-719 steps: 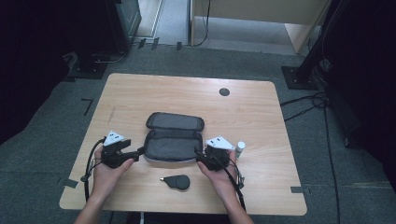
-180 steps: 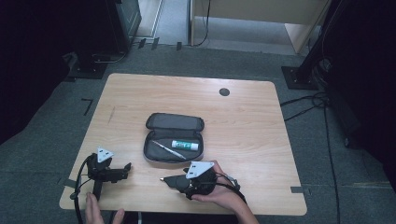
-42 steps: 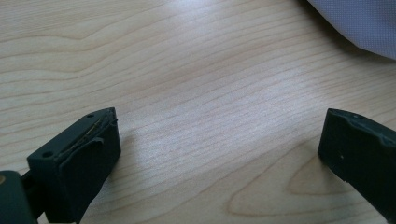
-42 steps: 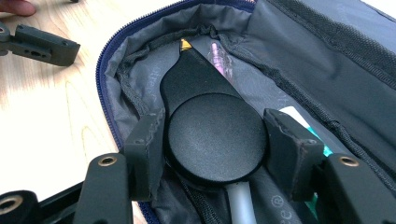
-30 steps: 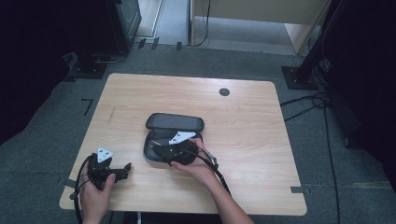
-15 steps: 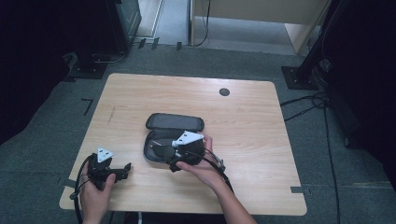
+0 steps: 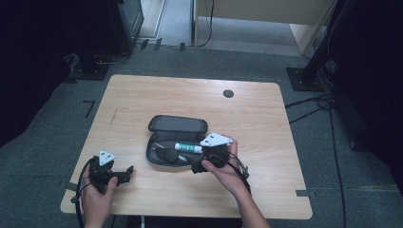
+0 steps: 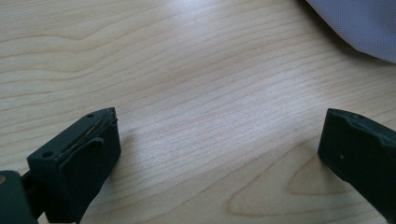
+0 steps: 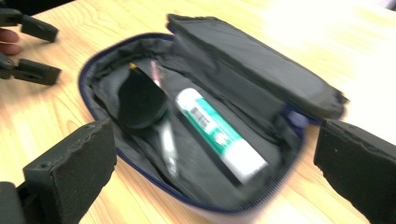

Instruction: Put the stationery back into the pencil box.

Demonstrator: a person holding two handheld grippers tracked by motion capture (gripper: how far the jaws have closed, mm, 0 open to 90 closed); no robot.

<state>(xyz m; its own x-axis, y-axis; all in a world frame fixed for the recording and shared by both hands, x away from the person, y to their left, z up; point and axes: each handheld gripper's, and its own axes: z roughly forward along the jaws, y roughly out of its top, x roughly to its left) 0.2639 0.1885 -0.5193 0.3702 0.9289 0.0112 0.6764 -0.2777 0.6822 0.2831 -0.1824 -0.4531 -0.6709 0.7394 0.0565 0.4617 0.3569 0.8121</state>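
An open grey pouch (image 7: 154,159) lies mid-table with its lid (image 7: 178,125) folded back. Inside it lie a white-and-green tube (image 7: 188,147), a black rounded object (image 7: 166,155) and a thin silvery stick (image 9: 166,137). The right gripper view looks into the pouch (image 9: 275,93) at the tube (image 9: 215,133) and the black object (image 9: 140,100). My right gripper (image 7: 197,166) hovers at the pouch's near right edge; its jaws have just been opening and stand wide with nothing between them (image 9: 217,144). My left gripper (image 7: 126,172) rests open on the bare wood (image 8: 219,135) to the pouch's left.
The wooden table (image 7: 266,123) has a round black cable hole (image 7: 228,93) at the back. Dark equipment stands (image 7: 313,71) and cables (image 7: 328,102) sit on the floor around it. A pale corner of the pouch (image 8: 359,23) shows in the left gripper view.
My right gripper has drawn back from over the pouch toward the near right and risen a little, its jaws opening. The black object now lies in the pouch. The left gripper has stayed put.
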